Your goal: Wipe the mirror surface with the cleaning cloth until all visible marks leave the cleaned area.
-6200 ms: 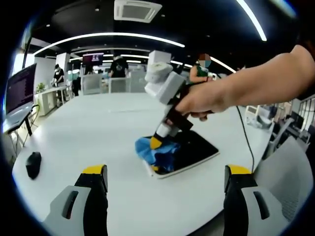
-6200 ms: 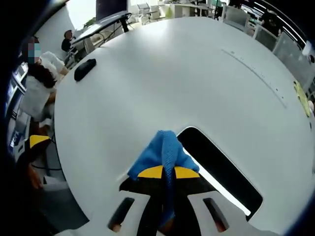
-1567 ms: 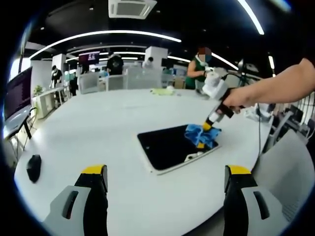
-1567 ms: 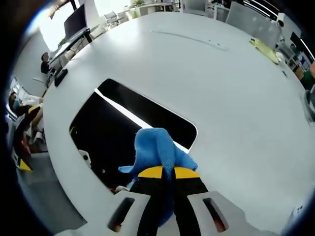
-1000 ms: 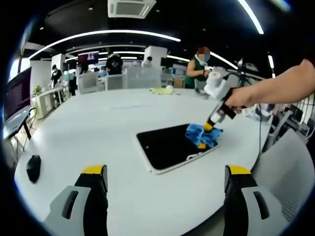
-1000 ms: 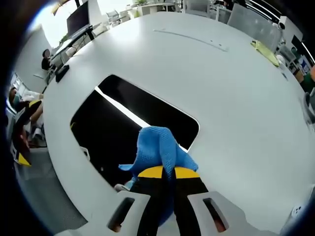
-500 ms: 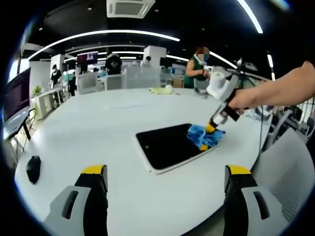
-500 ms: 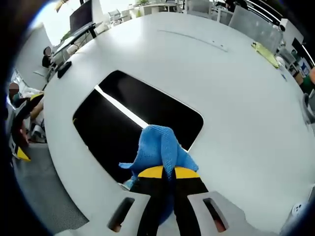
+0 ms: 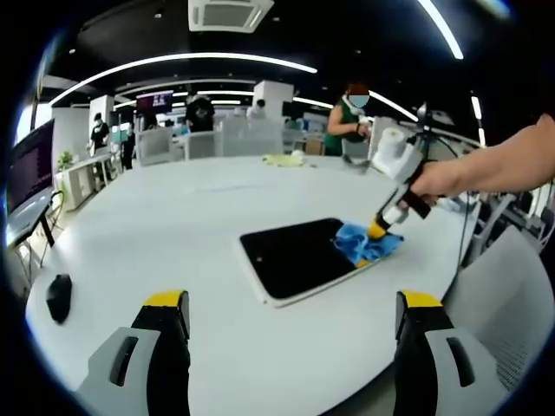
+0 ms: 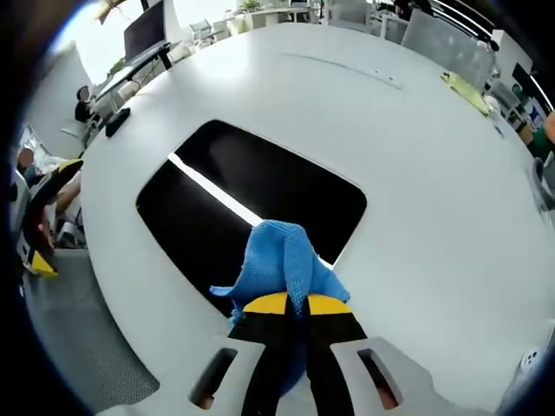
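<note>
A dark rectangular mirror (image 9: 297,256) with a white rim lies flat on the white table (image 9: 173,243). The blue cleaning cloth (image 9: 366,244) rests on the mirror's right end, and my right gripper (image 9: 378,230), held by a person's hand, is shut on it. In the right gripper view the cloth (image 10: 282,258) bunches up between that gripper's (image 10: 296,305) yellow-tipped jaws, over the near edge of the mirror (image 10: 251,201). My left gripper (image 9: 293,303) stands open near the table's front edge, well short of the mirror, with nothing between its jaws.
A black computer mouse (image 9: 58,293) lies at the table's left edge. A yellow-green sheet (image 9: 286,160) lies at the far side of the table. A cable (image 9: 460,251) hangs off the table's right side beside grey chairs. Several people stand in the office behind.
The right gripper has dragged the cloth rightward along the mirror to its right end over the last second. Six seconds ago the cloth was at the mirror's left end. The left gripper has stayed put.
</note>
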A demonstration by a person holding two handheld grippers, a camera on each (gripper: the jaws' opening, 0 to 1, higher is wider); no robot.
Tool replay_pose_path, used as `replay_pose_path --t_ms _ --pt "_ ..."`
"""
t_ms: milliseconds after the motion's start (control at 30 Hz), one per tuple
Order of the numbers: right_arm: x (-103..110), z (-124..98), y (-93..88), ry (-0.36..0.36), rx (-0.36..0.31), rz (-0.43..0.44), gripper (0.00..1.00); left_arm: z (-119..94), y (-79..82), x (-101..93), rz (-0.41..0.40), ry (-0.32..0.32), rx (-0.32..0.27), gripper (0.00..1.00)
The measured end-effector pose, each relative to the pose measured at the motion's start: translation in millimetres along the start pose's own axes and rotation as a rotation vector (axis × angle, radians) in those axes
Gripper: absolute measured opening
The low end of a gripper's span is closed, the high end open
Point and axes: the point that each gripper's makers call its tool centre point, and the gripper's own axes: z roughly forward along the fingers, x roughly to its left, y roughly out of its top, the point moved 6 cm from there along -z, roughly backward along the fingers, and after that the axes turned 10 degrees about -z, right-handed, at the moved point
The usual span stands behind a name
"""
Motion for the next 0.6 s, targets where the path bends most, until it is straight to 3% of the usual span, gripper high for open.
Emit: replay_pose_path --t_ms 600 --pt "2.3 -0.3 -2.9 0.012 0.006 0.029 0.01 1.1 -0.2 -0.2 -0.001 0.003 0.0 0.99"
